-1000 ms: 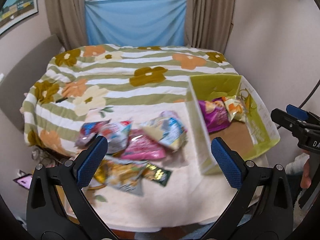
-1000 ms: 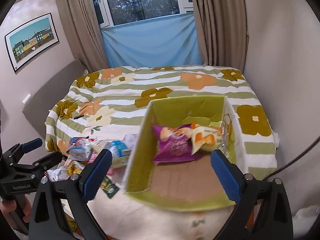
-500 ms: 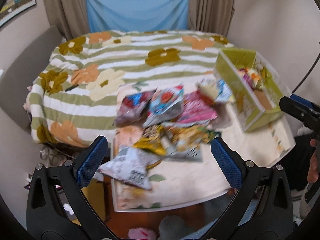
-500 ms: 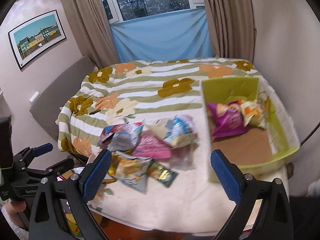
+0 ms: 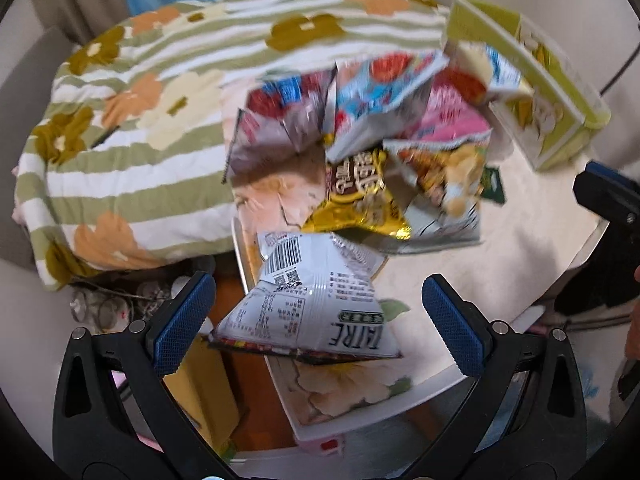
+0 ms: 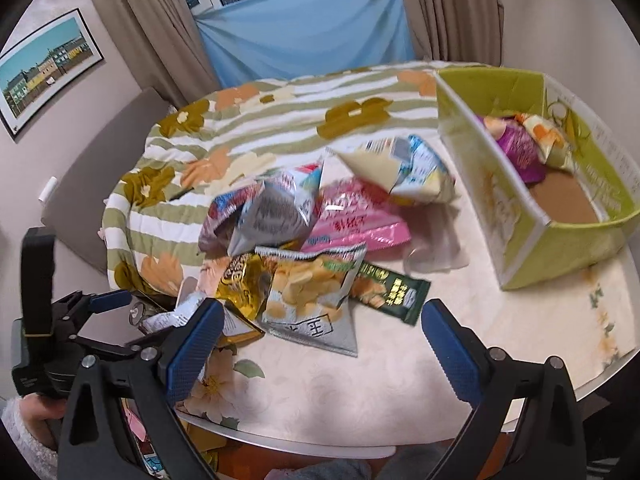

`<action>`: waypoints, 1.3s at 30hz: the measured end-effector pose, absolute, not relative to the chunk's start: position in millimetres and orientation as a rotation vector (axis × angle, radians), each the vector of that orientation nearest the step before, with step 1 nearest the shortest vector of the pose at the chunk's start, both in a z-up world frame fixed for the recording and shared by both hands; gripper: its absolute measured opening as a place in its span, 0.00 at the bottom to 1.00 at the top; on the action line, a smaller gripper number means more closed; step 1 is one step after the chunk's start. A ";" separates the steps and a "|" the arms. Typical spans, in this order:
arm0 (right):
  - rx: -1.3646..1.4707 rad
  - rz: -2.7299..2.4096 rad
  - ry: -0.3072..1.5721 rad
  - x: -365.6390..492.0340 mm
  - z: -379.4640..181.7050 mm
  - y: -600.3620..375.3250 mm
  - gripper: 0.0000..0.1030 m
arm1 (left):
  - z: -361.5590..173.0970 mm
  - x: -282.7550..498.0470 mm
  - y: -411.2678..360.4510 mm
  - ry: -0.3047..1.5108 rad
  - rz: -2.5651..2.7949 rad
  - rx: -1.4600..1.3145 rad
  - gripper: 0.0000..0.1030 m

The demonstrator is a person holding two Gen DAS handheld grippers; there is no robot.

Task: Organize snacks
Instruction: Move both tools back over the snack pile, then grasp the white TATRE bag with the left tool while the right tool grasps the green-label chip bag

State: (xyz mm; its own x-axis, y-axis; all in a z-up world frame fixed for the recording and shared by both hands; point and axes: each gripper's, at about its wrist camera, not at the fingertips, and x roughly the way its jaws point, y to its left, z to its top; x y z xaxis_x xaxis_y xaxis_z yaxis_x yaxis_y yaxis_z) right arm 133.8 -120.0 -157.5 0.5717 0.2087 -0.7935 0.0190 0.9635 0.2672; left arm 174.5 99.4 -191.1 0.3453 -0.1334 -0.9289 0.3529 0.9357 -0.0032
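task at an early stage. two packets, purple packet [image 6: 516, 148] and orange-white packet [image 6: 546, 138], already lodged at the far end of green box [image 6: 576, 232], standing at 2 o'clock on the surface [image 6: 360, 392]. most of box floor bare. roughly eight packets left outside in loose pile [image 6: 316, 236] at centre, overlapping. white packet [image 5: 316, 304] nearest, overhanging the edge at 7 o'clock, likely next. left gripper [image 5: 316, 320] fingers wide, holding nothing. right gripper [image 6: 320, 356] fingers wide, likewise holding nothing.
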 end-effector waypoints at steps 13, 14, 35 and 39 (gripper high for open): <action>0.248 0.116 1.039 169.1 -210.7 -100.8 0.96 | -246.5 191.7 86.4 1.264 -0.317 0.297 0.99; 0.249 0.120 1.043 170.1 -212.5 -100.1 0.96 | -248.9 192.4 85.8 1.267 -0.310 0.303 0.99; 0.279 0.240 1.120 198.5 -255.6 -95.1 0.86 | -257.6 184.8 85.2 1.294 -0.256 0.207 0.76; 0.280 0.274 1.142 201.1 -263.4 -89.4 0.70 | -256.7 177.4 89.7 1.307 -0.245 0.168 0.74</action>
